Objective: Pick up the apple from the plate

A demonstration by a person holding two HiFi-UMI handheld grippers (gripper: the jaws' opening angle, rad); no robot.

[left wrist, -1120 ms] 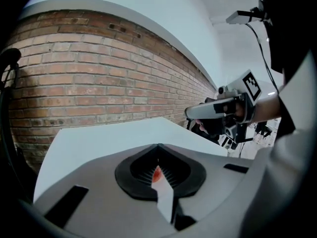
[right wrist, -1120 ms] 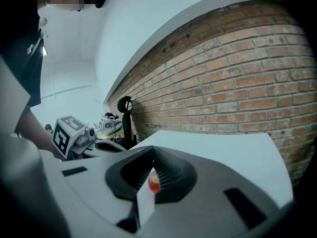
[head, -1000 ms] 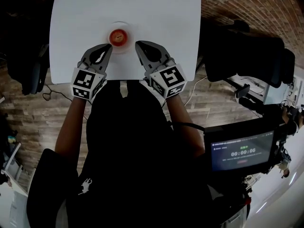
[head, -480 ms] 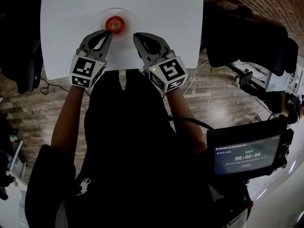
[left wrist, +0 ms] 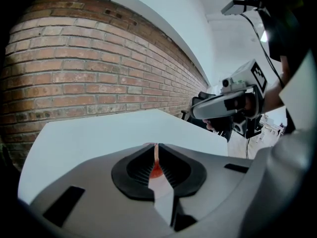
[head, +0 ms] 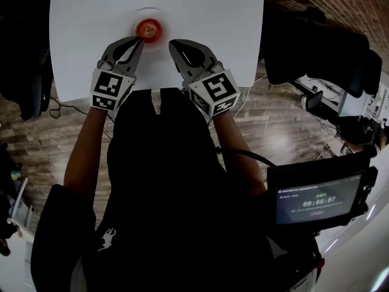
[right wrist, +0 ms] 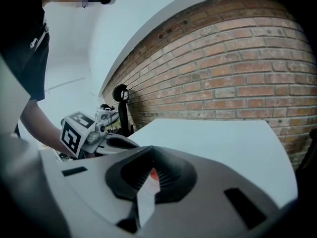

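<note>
holding 2 grippers out over the near edge of a white table (head: pixel 206 17), a person in a black top (head: pixel 164 181) has both tools aimed at the plate (head: pixel 165 17). well back from the plate and off to its right, beside the person, a small dark screen (head: pixel 316 200) glows with a timer. nearer the plate come the left marker cube (head: pixel 111 90) and the right marker cube (head: pixel 214 94), both about level with the table's near edge.

the left gripper (head: pixel 137 41) has its tips at the plate's near left rim; whether they touch it i cannot tell. its jaws are pressed together, with only a hairline slit between the pads and nothing gripped. the right gripper (head: pixel 172 44) sits off the plate's near right side, a little farther from it than the left one, jaws likewise closed on nothing. the 2 tools angle inward toward the plate, tips apart from each other.

at the middle of the plate sits the apple (head: pixel 149 27), small and red, held by neither tool. each gripper view shows a sliver of red through the slit between its jaws.

past the plate the white top runs on to its far edge, and beyond that stands a brick wall (left wrist: pixel 89 68). right of the plate, off the table, are black chairs (head: pixel 322 53) on a wood floor (head: pixel 267 120).
</note>
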